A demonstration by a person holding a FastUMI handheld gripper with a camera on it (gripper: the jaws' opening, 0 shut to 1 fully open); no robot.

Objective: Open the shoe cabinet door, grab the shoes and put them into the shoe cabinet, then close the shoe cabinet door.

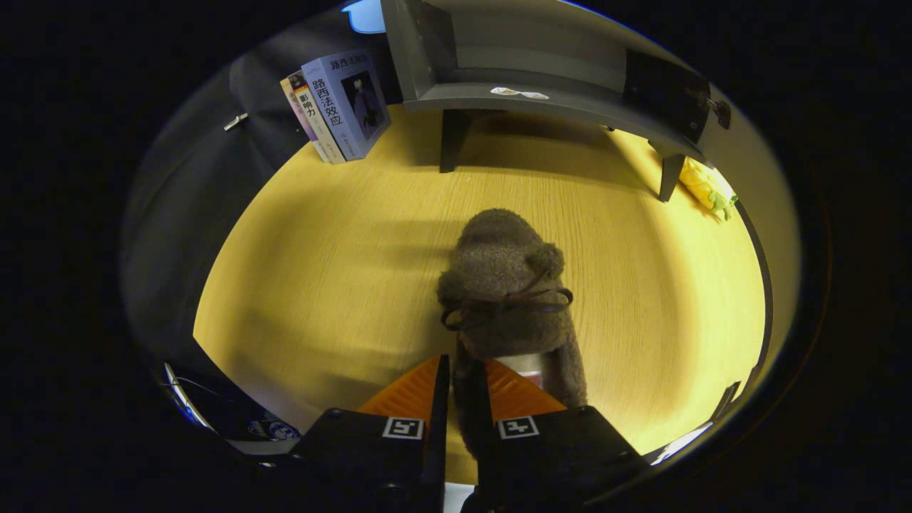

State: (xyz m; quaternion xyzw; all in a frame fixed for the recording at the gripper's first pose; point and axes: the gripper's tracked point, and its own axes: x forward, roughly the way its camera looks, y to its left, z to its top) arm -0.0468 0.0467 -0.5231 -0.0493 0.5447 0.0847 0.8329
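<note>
Hand-held gripper pinches shoe; books flank open cabinet.

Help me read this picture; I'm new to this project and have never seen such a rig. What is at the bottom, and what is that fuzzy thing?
The camera rides on a hand-held two-finger tool that a person carries; it looks forward along the fingers, so they show at the bottom. The fuzzy thing is a brown plush shoe with a bow, toe pointing away. The fingers are closed on the side wall of its heel opening, so the tool holds it. Below is a yellow wooden table. Beyond the shoe stands the grey shoe cabinet on short legs, its door already open. Books lean beside the cabinet, and a yellow toy lies by its far leg.
</note>
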